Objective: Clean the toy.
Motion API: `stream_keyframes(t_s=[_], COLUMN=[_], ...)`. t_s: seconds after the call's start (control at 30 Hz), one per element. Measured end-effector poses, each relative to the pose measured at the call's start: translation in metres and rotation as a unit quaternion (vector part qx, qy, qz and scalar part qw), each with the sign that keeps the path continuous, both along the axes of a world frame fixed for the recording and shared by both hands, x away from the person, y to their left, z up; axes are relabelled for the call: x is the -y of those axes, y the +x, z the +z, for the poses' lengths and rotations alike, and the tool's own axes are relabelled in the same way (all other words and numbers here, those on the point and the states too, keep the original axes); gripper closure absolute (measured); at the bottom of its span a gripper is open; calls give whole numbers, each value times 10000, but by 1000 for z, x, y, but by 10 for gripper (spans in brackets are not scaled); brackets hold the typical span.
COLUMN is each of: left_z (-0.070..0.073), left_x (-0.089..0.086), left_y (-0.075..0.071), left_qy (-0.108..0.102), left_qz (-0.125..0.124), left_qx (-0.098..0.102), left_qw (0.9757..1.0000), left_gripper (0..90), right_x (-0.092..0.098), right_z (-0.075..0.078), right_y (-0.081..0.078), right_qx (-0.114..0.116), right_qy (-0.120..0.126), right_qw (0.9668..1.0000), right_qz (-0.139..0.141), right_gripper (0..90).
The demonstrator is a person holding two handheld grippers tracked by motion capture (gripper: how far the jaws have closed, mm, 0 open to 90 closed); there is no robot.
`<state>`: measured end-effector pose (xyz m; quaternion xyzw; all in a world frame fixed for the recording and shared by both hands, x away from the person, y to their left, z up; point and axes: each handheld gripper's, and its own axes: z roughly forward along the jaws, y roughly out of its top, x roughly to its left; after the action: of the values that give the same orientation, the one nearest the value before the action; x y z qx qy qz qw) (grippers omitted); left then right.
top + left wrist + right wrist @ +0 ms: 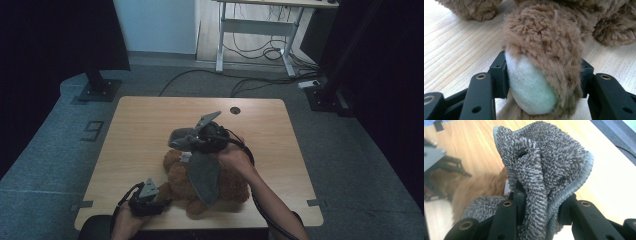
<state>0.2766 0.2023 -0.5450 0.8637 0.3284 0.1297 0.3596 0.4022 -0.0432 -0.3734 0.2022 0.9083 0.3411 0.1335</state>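
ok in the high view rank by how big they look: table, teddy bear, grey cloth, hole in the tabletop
1. table
2. teddy bear
3. grey cloth, though it hangs nearer the camera, so it may look larger than it is
4. hole

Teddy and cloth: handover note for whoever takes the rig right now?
Left claw: shut on a paw of the teddy, near the table's front edge.
Right claw: shut on a bunched grey cloth, held above the teddy; one end hangs onto its body.
Teddy lies on the table, mid-front.
Done: both grips are on.
Left: likely wiping or covering the teddy with the cloth; its purpose is unclear. Keep the paw pinned meanwhile.
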Motion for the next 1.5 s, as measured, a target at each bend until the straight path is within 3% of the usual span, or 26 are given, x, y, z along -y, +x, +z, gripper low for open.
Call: stream_keyframes(t_s=[0.07,0.3,0.5,0.93,1.3,1.4,1.5], left_z=[0,0,0,-1,-1,-1,-1], left_x=[0,0,0,0,0,-1,0], left_y=[0,0,0,0,0,0,0], left_qy=[-1,-5,-20,-33,-42,-32,-37], left_qz=[0,1,5,3,11,2,9], left_qx=[-1,13,-2,18,16,13,18], left_qw=[10000,10000,10000,10000,10000,10000,10000], left_gripper=[435,435,436,437,437,437,437], right_x=[-7,-16,-12,21,59,63,61], right_z=[-6,-49,-72,-83,-97,-91,-74], right_y=[9,34,41,55,67,64,58], right_qx=[-30,-515,-595,-812,-868,-777,-553], right_qy=[-72,-435,-675,-797,-1126,-1052,-863], right_qw=[10000,9977,9959,9923,9837,9847,9886], right_qz=[-23,-85,-124,-498,-1098,-1151,-1102], right_gripper=[671,671,671,670,671,671,671])
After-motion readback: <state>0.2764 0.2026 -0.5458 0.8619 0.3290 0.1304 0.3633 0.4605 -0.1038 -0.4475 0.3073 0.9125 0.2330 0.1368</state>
